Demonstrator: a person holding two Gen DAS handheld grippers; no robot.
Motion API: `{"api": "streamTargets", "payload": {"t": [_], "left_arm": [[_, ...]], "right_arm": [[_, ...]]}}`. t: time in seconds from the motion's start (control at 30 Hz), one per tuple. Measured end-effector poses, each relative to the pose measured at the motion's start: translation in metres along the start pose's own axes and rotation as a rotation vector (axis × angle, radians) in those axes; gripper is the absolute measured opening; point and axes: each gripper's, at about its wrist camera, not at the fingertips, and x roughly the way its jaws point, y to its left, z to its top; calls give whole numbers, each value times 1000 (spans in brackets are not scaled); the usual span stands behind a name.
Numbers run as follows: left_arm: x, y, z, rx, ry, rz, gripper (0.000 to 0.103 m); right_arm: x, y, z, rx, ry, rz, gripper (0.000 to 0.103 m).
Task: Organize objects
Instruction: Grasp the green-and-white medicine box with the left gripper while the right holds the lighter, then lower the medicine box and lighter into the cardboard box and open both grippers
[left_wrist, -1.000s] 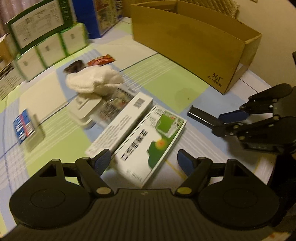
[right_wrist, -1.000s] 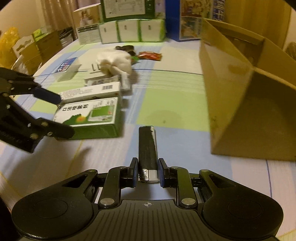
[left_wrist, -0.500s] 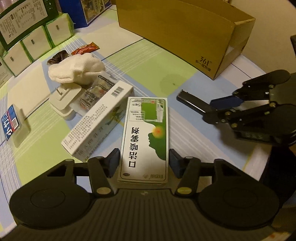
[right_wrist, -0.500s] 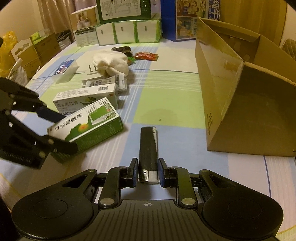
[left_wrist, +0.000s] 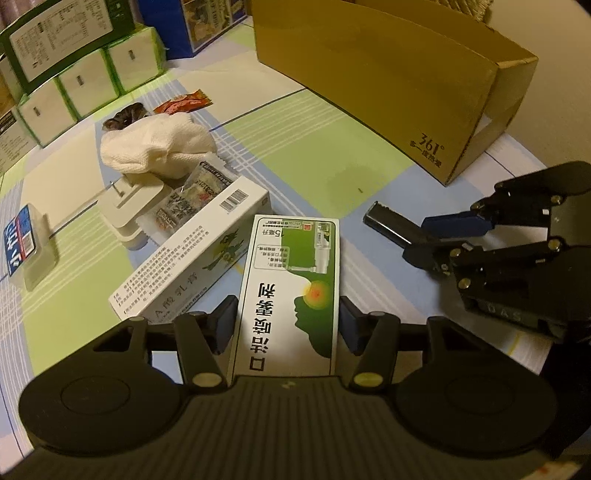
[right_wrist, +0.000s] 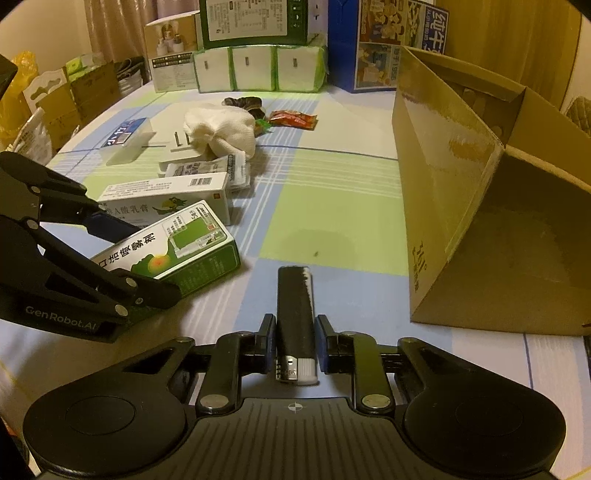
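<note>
Two grippers loaded: left gripper (left_wrist: 288, 325) jaws pinch glossy green-white carton (left_wrist: 295, 280), far end on plaid tablecloth (left_wrist: 332, 162); right gripper (right_wrist: 295, 343) jaws clamp slim black lighter (right_wrist: 295, 314) beside open cardboard box (right_wrist: 461, 206).

We see bare tablecloth (right_wrist: 332, 206) open between the cardboard box (right_wrist: 443, 192) on the right and the cluttered medicine cartons (right_wrist: 166, 195) on the left.

Both wrist cameras sit low over the bench (left_wrist: 332, 155), looking forward along their tools; both views share the green box (left_wrist: 295, 288) (right_wrist: 173, 254) and, probably, the same cardboard box (left_wrist: 388, 81) (right_wrist: 461, 192).
</note>
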Motion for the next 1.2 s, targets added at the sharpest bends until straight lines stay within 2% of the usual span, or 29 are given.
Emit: {"api": "streamTargets", "payload": {"t": [0.33, 0.5, 0.67, 0.8, 0.93, 1.1, 1.2], "left_arm": [[-26, -7, -11, -155, -10, 32, 50], [-54, -19, -9, -194, -47, 35, 50], [-84, -32, 7, -200, -100, 48, 50], [-109, -44, 34, -189, -161, 45, 50], [-126, -61, 79, -167, -222, 23, 50], [-126, -85, 132, -141, -274, -11, 50], [-111, -101, 157, -124, -285, -29, 50]], "right_arm": [[-30, -4, 1, 38, -36, -5, 19], [-59, -4, 8, 47, -86, -2, 19], [-95, -9, 22, 61, -162, -12, 19], [-129, -26, 42, 85, -236, -44, 19], [-159, -57, 65, 102, -288, -107, 19], [-174, -117, 87, 146, -298, -193, 19], [-167, -151, 90, 208, -278, -198, 19]]}}
